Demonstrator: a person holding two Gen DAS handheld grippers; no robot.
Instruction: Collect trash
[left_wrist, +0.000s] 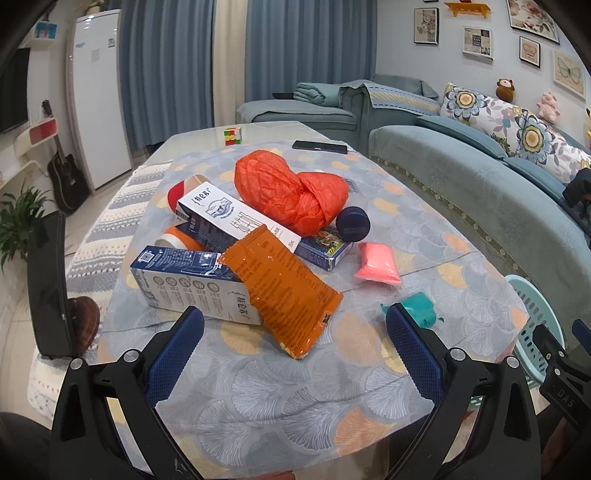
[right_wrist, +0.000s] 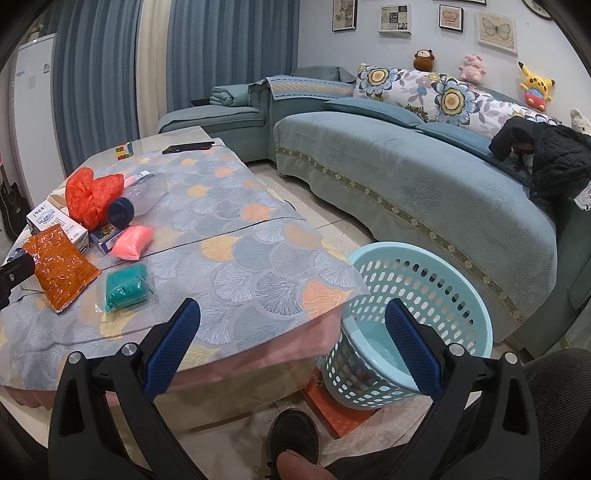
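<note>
Trash lies piled on the patterned tablecloth (left_wrist: 280, 391): an orange snack packet (left_wrist: 284, 288), two white-and-blue milk cartons (left_wrist: 184, 284), a crumpled red bag (left_wrist: 291, 192), a dark blue round lid (left_wrist: 352, 224), a pink packet (left_wrist: 377, 264) and a teal packet (left_wrist: 419, 308). My left gripper (left_wrist: 294, 325) is open and empty, just in front of the orange packet. My right gripper (right_wrist: 292, 319) is open and empty, over the table's near corner beside the light blue basket (right_wrist: 458, 280). The teal packet (right_wrist: 125, 288) and orange packet (right_wrist: 59, 267) also show in the right wrist view.
A Rubik's cube (left_wrist: 232, 136) and a black phone (left_wrist: 320, 146) lie at the table's far end. A blue sofa (right_wrist: 417, 184) runs along the right. The basket stands on the floor between table and sofa. A shoe (right_wrist: 293, 439) is on the floor below.
</note>
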